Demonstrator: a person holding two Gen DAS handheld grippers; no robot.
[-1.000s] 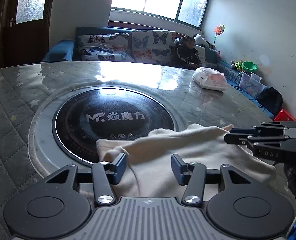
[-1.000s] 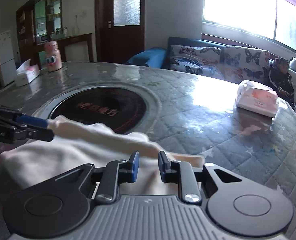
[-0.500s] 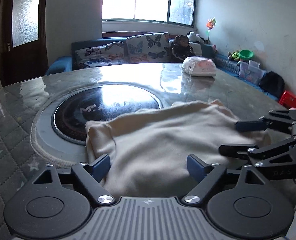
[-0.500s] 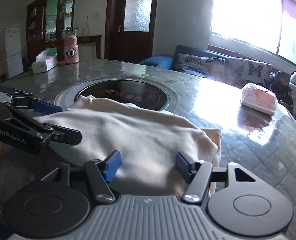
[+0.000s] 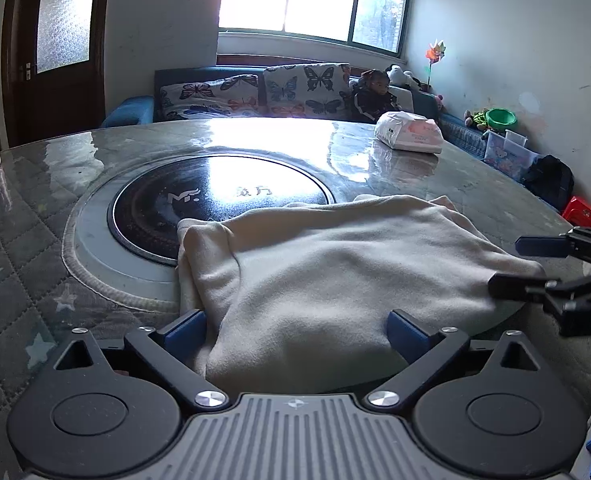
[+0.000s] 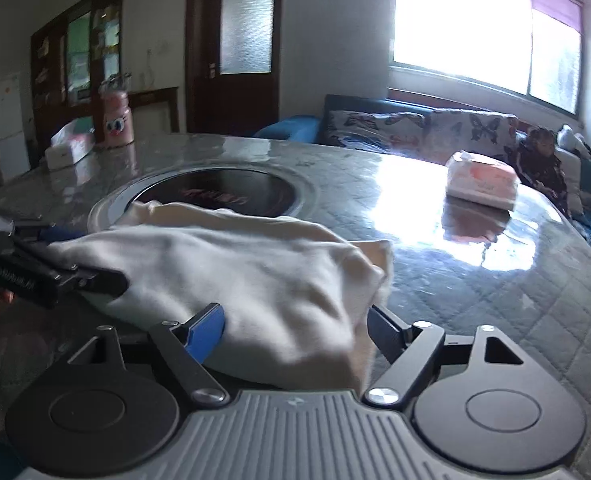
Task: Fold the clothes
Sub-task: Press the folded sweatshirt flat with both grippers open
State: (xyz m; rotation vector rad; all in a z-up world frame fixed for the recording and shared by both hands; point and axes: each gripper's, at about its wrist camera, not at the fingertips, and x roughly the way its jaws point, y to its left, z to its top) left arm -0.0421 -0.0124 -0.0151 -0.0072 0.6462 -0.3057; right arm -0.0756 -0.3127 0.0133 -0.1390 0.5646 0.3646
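One round bench [image 5: 35,208] carries one inset black hob [image 5: 215,200] at 12 o'clock and one cream garment [image 5: 335,272], folded, lying just this side of it, overlapping its rim. Two grippers: left gripper [image 5: 297,330] and right gripper [image 6: 295,326], jaws spread wide, holding nothing. Judged: fold laid; next, regrasp an edge. One tissue pack [image 5: 409,136] at 1 o'clock.

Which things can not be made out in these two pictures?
- Left wrist view: glare washes out part of the lettering on the black cooktop.
- Right wrist view: motion blur; the print on the tissue pack is unreadable.
- Both views: the cream cloth hides its own lower layers and the table beneath.
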